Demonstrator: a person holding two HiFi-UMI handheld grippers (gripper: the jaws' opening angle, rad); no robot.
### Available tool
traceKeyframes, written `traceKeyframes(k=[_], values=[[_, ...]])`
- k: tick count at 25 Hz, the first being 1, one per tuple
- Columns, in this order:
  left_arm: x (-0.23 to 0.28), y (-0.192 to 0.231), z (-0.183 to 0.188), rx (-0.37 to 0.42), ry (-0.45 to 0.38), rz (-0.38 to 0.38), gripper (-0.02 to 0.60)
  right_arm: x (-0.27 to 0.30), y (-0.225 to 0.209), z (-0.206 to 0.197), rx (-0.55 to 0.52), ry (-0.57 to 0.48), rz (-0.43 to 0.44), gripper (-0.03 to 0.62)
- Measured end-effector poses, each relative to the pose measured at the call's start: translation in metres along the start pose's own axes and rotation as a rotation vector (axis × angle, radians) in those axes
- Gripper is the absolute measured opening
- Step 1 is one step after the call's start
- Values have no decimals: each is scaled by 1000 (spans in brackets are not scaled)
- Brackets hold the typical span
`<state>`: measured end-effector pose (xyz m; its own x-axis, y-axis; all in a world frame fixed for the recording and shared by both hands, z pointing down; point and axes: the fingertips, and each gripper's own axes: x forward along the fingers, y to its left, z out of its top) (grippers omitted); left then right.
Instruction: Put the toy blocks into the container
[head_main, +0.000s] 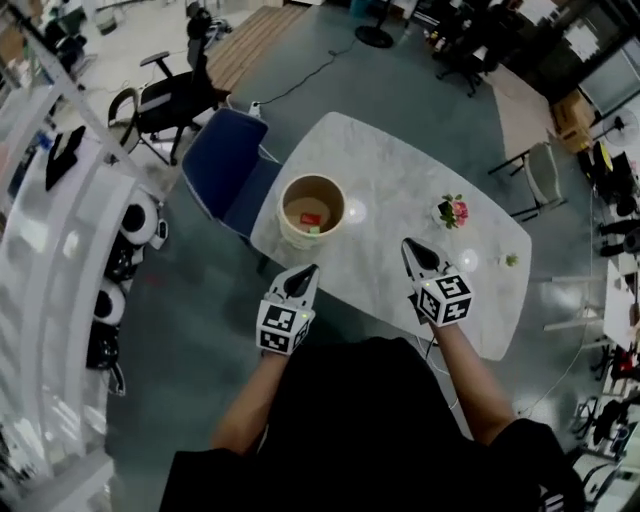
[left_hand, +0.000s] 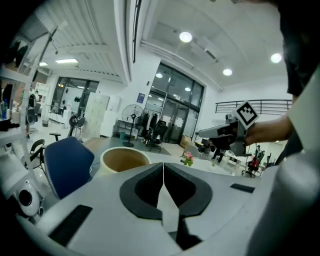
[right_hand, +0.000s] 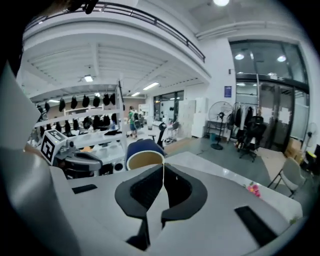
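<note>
Head view: blocks (head_main: 311, 219) inside container (head_main: 285, 200), beyond jaws.

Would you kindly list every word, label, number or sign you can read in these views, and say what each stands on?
No text can be read in any view.
Blue wall sign beside the glass doors: too small and blurred to read.
Marker cubes: black-and-white square patterns only, no letters or numbers.

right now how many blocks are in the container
2: a red block on the middle of the container floor, and a small green block right beside it, nearer the person. The near wall may hide others.
</note>
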<state>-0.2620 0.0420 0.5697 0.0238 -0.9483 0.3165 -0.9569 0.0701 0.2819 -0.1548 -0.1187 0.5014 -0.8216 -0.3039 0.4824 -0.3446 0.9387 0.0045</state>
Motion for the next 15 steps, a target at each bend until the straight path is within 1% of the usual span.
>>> traceKeyframes(k=[2,4,6,7,10,13,15], values=[[29,-25,14,7,-31,-22,6,-37,-42,-11,32,-27,-74,5],[56,-51,34,29,-62,-55,6,-79,-82,-27,85,-46,-171,5],[79,-79,55,60,-90,-88,6,-120,-110,-48,145,-59,-265,5],[89,-95,64,73,-104,-100,6,-139,-122,-58,176,-68,-298,5],[118,-146,76,102,-129,-122,6,-192,-150,-83,235,-99,-353,5],[144,-193,71,102,-119,-130,6,-238,-179,-106,227,-111,-397,5],[156,-222,65,106,-102,-133,6,-266,-202,-120,242,-124,-437,2]])
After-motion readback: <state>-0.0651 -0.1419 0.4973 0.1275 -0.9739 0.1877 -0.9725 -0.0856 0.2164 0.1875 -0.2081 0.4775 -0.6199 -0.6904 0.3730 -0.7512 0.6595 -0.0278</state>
